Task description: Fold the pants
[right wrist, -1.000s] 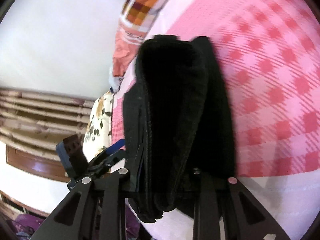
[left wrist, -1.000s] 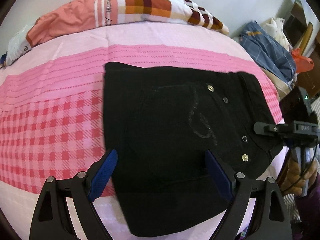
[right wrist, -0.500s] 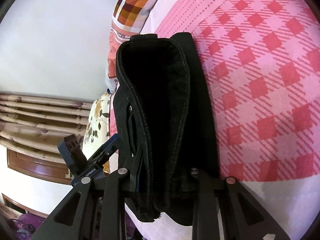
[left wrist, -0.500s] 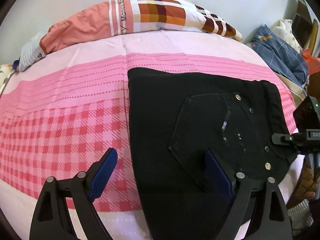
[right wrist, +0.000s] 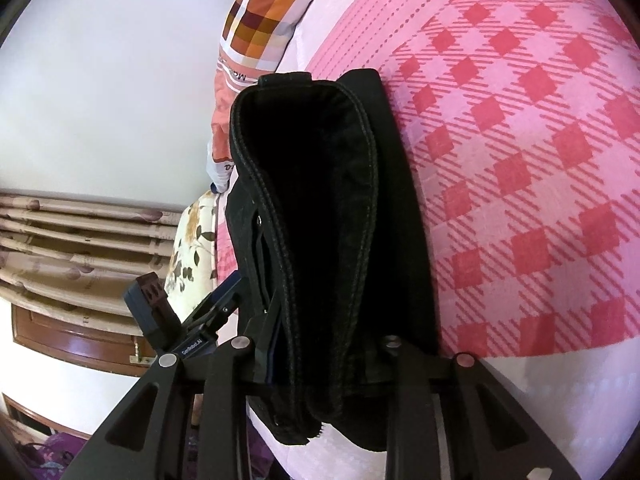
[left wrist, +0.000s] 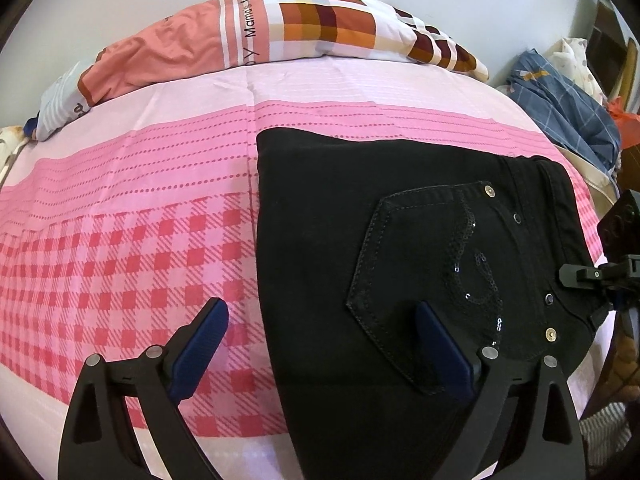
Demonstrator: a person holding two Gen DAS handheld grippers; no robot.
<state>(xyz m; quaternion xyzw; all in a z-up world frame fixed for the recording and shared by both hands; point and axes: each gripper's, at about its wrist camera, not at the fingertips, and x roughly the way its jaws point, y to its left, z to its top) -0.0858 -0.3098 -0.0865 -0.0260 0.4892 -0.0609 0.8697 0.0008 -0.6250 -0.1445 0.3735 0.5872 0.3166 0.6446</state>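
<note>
Your right gripper point(right wrist: 320, 344) pinched the pants point(left wrist: 400, 248) at the waistband; your left gripper point(left wrist: 320, 344), jaws opening, straddled their folded edge.

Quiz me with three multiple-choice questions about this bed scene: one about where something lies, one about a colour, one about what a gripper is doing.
1. Where is the patchwork pillow?
A. at the bed's far edge, beyond the pants
B. on top of the pants
C. on the floor

2. What colour are the pants?
A. blue
B. black
C. red

3. What is the right gripper doing?
A. hanging free and open
B. clamped on the pants' waistband
C. holding the pillow

Answers:
1. A, it lies along the far edge of the pink sheet.
2. B, the fabric is black throughout.
3. B, thick folded denim sits pinched between its fingers.
</note>
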